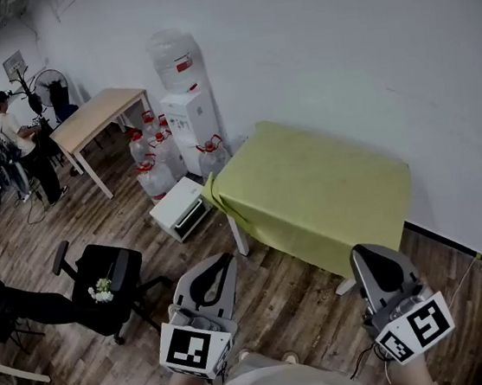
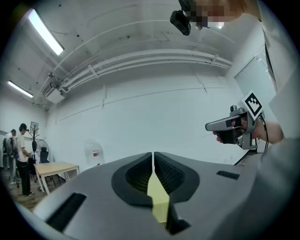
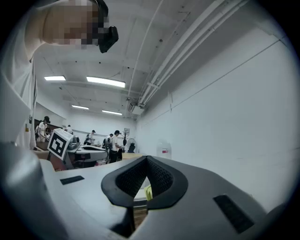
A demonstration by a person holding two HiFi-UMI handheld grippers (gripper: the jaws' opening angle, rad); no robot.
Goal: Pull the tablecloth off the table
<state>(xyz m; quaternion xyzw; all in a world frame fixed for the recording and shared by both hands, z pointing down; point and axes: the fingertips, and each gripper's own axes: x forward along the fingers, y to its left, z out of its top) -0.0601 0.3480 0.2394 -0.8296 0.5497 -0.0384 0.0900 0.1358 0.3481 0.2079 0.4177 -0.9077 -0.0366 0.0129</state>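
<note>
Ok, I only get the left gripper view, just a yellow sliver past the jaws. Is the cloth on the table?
Observer: Yes, head view shows the green tablecloth covering the table, draped over its edges.
Operator: Either hand-held gripper touching it?
Observer: No, the left hand-held gripper and right hand-held gripper are both short of its near edge.
Operator: Right jaws?
Observer: Shut, empty, per the right gripper view.

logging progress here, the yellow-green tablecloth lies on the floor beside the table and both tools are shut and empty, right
No. The yellow-green tablecloth isn't on the floor: the head view shows it spread over the table, draping its sides. The left tool and right tool are shut and empty, as you said.
</note>
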